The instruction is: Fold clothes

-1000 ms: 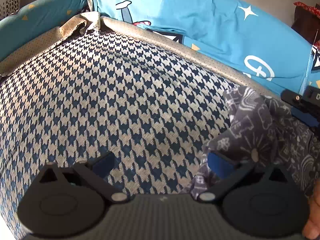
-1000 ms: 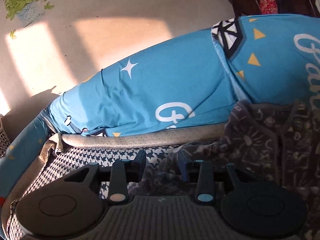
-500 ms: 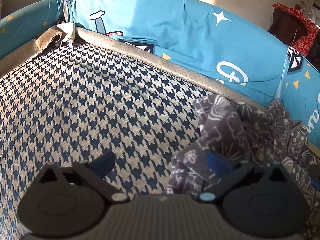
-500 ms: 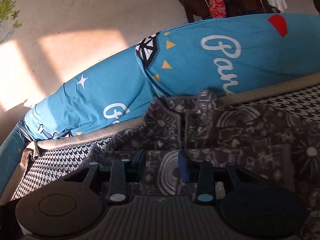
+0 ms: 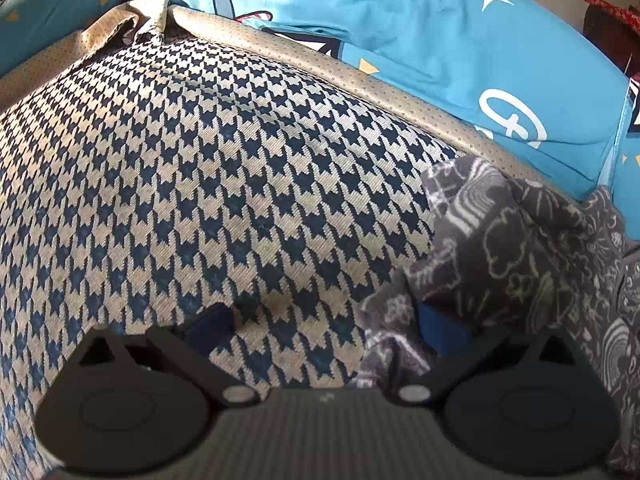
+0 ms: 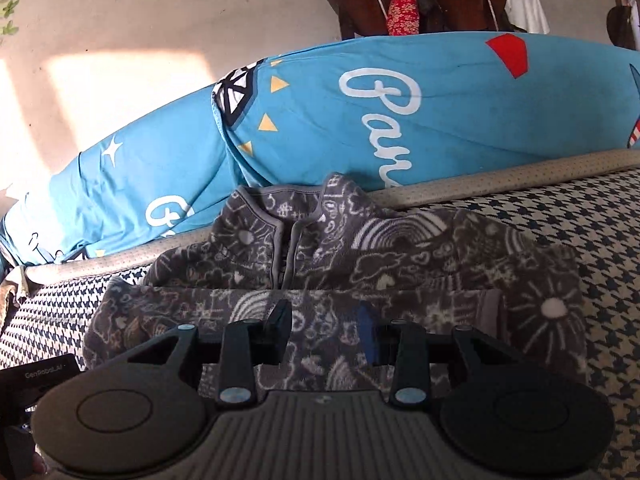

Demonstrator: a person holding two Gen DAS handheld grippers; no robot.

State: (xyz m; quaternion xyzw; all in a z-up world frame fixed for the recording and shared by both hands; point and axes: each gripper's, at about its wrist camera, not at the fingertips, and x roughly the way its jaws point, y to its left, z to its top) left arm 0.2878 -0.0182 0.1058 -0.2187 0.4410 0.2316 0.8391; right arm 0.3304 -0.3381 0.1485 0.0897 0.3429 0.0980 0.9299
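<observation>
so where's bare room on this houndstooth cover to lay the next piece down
Free: the wide houndstooth cover left of the grey patterned fleece, up to the tan piped edge. A narrower bare strip lies right of the fleece. Crowded: the fleece's own patch and the blue printed bedding behind the edge.

grey garment (image 5: pixel 520 248) cut off right, chair (image 6: pixel 420 0) cropped
</observation>
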